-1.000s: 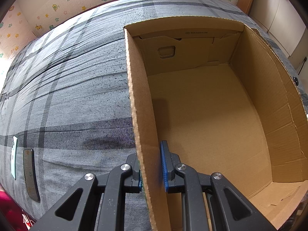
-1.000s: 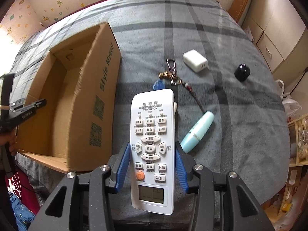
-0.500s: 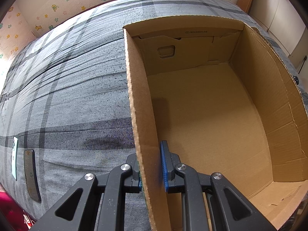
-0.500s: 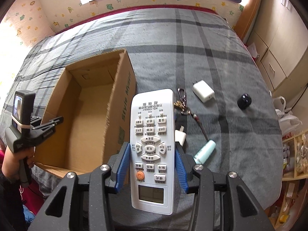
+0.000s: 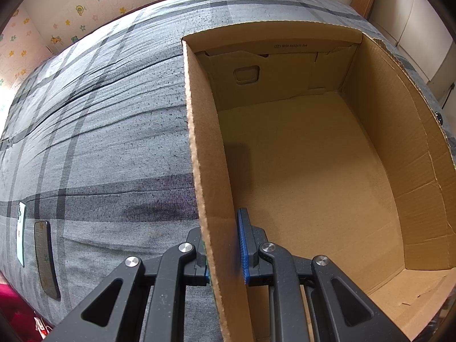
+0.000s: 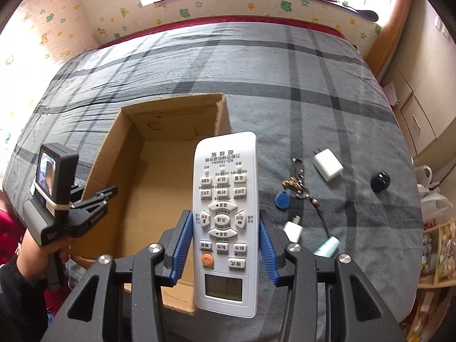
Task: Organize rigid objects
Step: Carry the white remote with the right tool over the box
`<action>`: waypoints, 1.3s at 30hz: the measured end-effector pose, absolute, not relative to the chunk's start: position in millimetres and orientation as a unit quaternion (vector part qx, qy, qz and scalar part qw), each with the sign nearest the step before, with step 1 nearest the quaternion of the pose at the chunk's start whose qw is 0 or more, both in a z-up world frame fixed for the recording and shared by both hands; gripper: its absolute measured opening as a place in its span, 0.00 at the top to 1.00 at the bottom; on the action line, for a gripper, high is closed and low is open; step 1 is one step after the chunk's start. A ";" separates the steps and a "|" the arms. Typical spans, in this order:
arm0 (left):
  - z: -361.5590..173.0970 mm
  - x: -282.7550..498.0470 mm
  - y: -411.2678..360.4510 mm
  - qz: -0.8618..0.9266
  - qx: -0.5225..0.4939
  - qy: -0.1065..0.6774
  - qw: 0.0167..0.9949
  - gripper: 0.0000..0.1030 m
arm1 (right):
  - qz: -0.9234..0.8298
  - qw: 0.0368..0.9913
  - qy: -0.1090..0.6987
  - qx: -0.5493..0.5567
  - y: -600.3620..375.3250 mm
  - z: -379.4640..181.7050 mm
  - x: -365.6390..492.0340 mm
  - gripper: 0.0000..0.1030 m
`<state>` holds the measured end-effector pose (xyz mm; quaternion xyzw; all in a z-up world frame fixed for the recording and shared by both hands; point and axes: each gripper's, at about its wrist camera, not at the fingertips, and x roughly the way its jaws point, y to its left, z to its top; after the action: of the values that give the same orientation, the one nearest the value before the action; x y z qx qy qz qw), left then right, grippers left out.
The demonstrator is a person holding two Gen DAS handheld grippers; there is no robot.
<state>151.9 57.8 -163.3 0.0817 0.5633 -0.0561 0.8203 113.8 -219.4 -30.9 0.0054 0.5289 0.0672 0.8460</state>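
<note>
We have the first item in hand, and the cardboard box is still bare inside.

Our right gripper is clamped on a white air-conditioner remote, its blue pads pressed to both long edges, and holds it in the air above the bed, over the box's near right corner. Our left gripper is closed on the box's left wall, one jaw outside and one inside, which we judge is steadying it. Nothing lies on the box floor, so by our reckoning no item has been put away yet. Left on the grey plaid bedspread, to the right of the box, are a white charger block, a keyring with a blue fob, a small white plug adapter, a pale teal tube and a black round knob. Dropping the remote in looks like our next step.
</note>
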 end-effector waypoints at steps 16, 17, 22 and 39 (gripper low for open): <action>-163.3 152.5 58.8 -0.056 0.078 0.565 0.819 0.85 | 0.115 0.838 0.534 -0.007 -158.6 -37.6 152.7 0.54; -163.4 153.1 59.1 -0.056 0.076 0.566 0.819 0.85 | 0.117 0.836 0.536 -0.008 -154.0 -39.7 155.7 0.54; -162.7 153.3 60.0 -0.057 0.074 0.567 0.818 0.85 | 0.129 0.825 0.550 -0.014 -134.2 -54.3 168.8 0.54; -160.5 154.3 65.5 -0.059 0.064 0.567 0.819 0.84 | 0.151 0.781 0.606 0.009 -97.7 -126.4 212.8 0.54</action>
<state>154.3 65.5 -160.5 0.0645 0.5668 -0.0587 0.8192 212.8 -97.7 -126.4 0.0092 0.6060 0.1508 0.7810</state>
